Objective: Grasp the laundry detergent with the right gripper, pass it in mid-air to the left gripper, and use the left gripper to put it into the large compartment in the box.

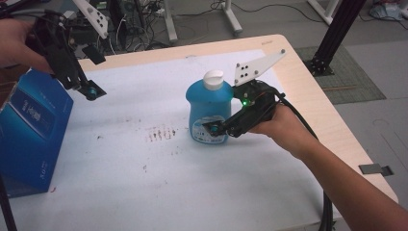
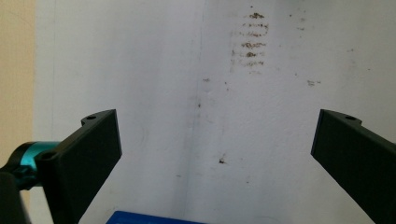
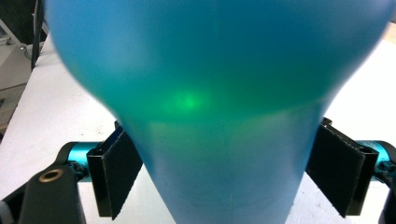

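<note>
A light wooden table point(image 1: 308, 96) carries a stained white sheet point(image 1: 144, 159). On the sheet a blue bottle point(image 1: 208, 103) stands upright; a blue box point(image 1: 29, 130) rests at the left edge.

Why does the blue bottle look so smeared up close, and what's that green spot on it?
Right gripper view: the blue plastic bottle sits too near the lens, so it's out of focus; the green spot is glare on it. High view: bottle sharp, a green light glowing on the right gripper. Left gripper view: crisp, evenly lit.
</note>
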`<state>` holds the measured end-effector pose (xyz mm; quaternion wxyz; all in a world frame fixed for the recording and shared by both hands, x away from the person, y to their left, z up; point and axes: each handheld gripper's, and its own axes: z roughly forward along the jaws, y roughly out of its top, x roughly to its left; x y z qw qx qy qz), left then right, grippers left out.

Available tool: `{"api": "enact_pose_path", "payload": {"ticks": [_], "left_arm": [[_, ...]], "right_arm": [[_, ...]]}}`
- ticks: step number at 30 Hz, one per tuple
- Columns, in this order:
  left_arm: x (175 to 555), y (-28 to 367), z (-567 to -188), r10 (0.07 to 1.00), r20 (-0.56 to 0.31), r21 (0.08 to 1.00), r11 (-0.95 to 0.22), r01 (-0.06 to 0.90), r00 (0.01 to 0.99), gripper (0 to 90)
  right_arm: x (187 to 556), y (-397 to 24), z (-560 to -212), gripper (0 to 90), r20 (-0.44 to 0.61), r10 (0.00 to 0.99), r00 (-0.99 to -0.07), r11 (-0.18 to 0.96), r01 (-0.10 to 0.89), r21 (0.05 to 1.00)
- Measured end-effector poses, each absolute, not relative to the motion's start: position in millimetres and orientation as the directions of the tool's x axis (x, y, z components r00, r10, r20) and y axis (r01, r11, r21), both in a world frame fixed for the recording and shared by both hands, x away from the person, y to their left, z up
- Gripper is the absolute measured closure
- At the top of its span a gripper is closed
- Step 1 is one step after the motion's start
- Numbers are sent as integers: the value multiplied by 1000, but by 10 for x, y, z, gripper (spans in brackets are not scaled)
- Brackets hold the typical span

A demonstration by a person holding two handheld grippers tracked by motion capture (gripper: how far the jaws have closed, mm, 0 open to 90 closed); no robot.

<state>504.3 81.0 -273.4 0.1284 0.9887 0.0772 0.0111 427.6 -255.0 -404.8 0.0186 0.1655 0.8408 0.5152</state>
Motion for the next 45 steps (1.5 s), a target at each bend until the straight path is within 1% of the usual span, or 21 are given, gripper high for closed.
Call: {"api": "enact_pose_path", "payload": {"ticks": [1,2,3,7,10,11,13,14,18,20,27,28,45], "left_arm": [[5043,810,-2735,156,2,257,-955,150,988,17],[5043,809,-2735,156,2,255,-955,150,988,17],[5043,808,-2736,153,3,254,-956,147,988,17],[5043,806,-2736,153,2,255,-956,147,988,17],[5043,807,-2736,153,2,256,-955,148,988,17],[5045,808,-2737,152,1,256,-955,147,988,17],[5044,809,-2739,154,1,256,-955,148,988,17],[5044,809,-2736,154,2,255,-956,148,988,17],[5045,809,-2736,154,2,256,-955,148,988,17],[5046,809,-2740,152,1,257,-955,147,988,17],[5049,809,-2746,156,0,260,-954,151,988,17],[5050,810,-2745,155,1,259,-954,149,988,17],[5055,819,-2756,154,-3,258,-955,149,988,17]], "right_arm": [[4268,-2553,-4060,225,137,296,-945,414,256,874],[4268,-2553,-4060,225,137,296,-945,414,256,874],[4259,-2558,-4069,245,133,294,-946,406,249,879],[4261,-2554,-4081,245,133,299,-945,404,252,879],[4256,-2550,-4087,264,131,299,-945,406,251,879],[4256,-2554,-4093,286,130,302,-944,402,250,881],[4257,-2557,-4100,296,127,305,-944,401,248,882],[4256,-2560,-4102,320,128,302,-945,399,247,883],[4248,-2563,-4112,329,122,304,-945,398,242,885],[4237,-2568,-4115,353,117,308,-944,394,238,888],[4228,-2563,-4122,380,109,308,-945,395,231,889],[4226,-2561,-4125,394,105,312,-944,392,229,891],[4193,-2558,-4142,437,58,326,-944,387,189,903]]}}
